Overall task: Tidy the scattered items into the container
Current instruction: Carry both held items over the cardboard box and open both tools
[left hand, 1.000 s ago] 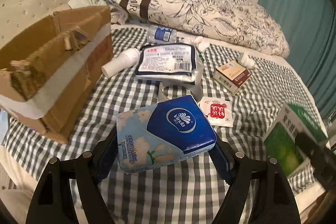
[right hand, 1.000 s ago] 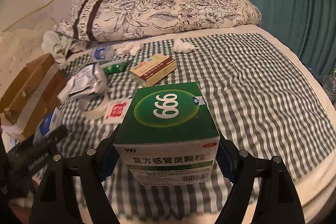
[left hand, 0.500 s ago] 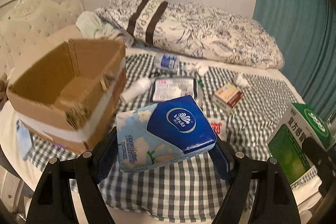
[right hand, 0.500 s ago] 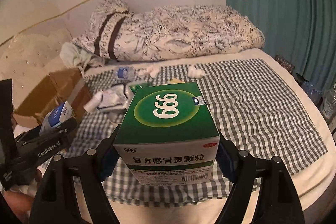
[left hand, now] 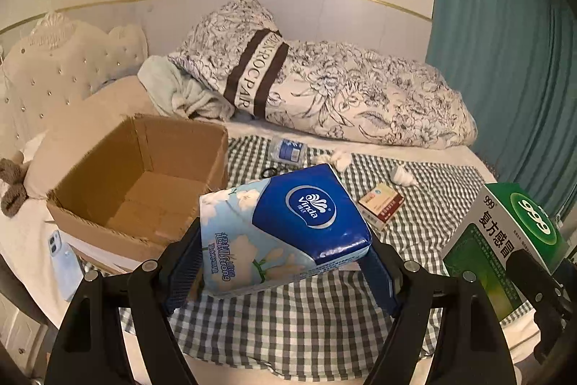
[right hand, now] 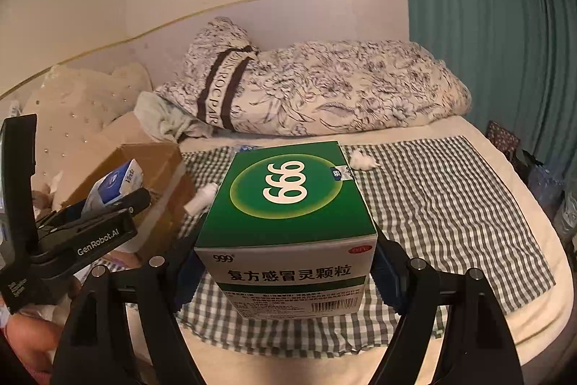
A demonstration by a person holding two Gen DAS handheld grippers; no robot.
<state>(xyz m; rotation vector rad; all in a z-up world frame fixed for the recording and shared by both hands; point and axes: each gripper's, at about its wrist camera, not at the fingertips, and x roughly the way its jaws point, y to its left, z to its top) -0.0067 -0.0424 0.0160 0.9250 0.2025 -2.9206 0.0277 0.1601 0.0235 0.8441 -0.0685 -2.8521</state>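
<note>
My left gripper point(left hand: 281, 273) is shut on a blue and white tissue pack point(left hand: 285, 230), held in the air just right of the open cardboard box point(left hand: 144, 183) on the bed's left side. My right gripper point(right hand: 285, 273) is shut on a green medicine box point(right hand: 288, 215) marked 999, raised above the checked blanket point(right hand: 450, 204). In the left wrist view that green medicine box point(left hand: 505, 240) shows at the far right. In the right wrist view the left gripper point(right hand: 104, 215) with the tissue pack point(right hand: 115, 184) hangs in front of the cardboard box point(right hand: 158, 168).
On the checked blanket point(left hand: 306, 320) lie a small red and tan carton point(left hand: 380, 204), a water bottle point(left hand: 288, 150), crumpled tissues point(left hand: 402, 175) and a white bottle point(right hand: 202, 197). A floral duvet point(left hand: 342, 96) lies along the back, a teal curtain point(left hand: 505, 60) at right. A phone point(left hand: 65, 258) lies by the box.
Both grippers have risen well above the bed with their loads; the scattered items now look smaller and farther. The inside of the cardboard box has come into view.
</note>
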